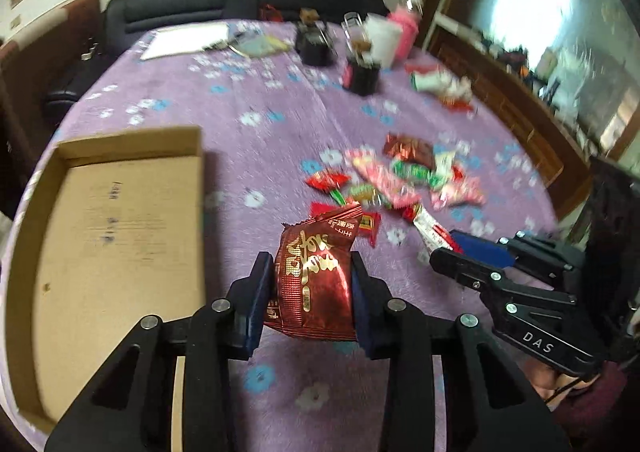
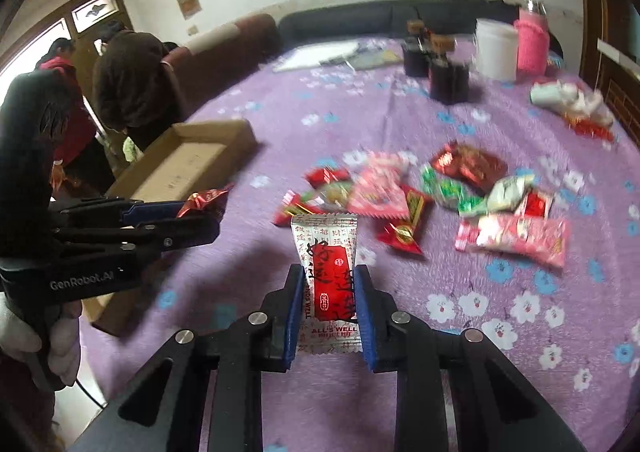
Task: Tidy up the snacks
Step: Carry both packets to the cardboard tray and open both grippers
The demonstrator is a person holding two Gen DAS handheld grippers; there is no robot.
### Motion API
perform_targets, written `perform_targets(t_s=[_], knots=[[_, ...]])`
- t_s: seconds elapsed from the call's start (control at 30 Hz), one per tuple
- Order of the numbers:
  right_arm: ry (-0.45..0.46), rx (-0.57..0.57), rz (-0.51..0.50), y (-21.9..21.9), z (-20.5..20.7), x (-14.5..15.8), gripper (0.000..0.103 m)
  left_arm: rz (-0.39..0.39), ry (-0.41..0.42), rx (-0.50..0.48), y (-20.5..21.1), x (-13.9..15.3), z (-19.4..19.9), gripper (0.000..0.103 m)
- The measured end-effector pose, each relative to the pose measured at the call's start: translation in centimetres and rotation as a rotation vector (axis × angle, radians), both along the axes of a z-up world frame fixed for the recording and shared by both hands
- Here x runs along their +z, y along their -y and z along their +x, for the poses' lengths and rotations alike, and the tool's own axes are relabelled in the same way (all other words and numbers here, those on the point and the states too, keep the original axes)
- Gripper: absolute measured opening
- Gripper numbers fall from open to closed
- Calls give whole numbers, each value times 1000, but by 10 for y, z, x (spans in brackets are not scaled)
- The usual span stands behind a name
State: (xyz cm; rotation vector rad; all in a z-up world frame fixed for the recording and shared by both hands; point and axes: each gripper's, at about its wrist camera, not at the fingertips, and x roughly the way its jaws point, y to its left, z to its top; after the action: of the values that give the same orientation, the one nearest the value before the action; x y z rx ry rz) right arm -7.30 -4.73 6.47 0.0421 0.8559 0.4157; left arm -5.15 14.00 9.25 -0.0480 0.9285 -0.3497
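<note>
My left gripper (image 1: 312,264) is shut on a dark red snack packet (image 1: 314,284), held above the purple tablecloth just right of the open cardboard box (image 1: 120,236). It also shows in the right wrist view (image 2: 200,212) with the red packet (image 2: 206,200) by the box (image 2: 188,160). My right gripper (image 2: 327,276) is shut on a white and red snack packet (image 2: 330,284), above the cloth in front of the pile of loose snacks (image 2: 420,196). The right gripper (image 1: 452,252) shows in the left wrist view beside the pile (image 1: 392,180).
The table (image 2: 500,332) has a purple flowered cloth. At its far side stand dark jars (image 2: 448,80), a white tub (image 2: 496,48), a pink bottle (image 2: 532,44), papers (image 2: 320,56) and more wrappers (image 2: 572,104). People (image 2: 128,92) stand at the left, behind the box.
</note>
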Motion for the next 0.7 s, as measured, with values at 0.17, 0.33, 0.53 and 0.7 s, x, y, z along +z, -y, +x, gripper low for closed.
perform_targets(t_s=[0.17, 0.33, 0.53, 0.7], knots=[[12, 54, 62, -23, 7, 31, 25, -63, 5, 95, -47, 27, 9, 34], [-17, 119, 142, -70, 38, 51, 25, -113, -35, 213, -94, 21, 43, 34], [-84, 158, 126, -138, 91, 38, 25, -191, -117, 326, -134, -23, 85, 34], [-141, 168, 72, -182, 124, 11, 25, -262, -162, 363, -154, -49, 102, 34]])
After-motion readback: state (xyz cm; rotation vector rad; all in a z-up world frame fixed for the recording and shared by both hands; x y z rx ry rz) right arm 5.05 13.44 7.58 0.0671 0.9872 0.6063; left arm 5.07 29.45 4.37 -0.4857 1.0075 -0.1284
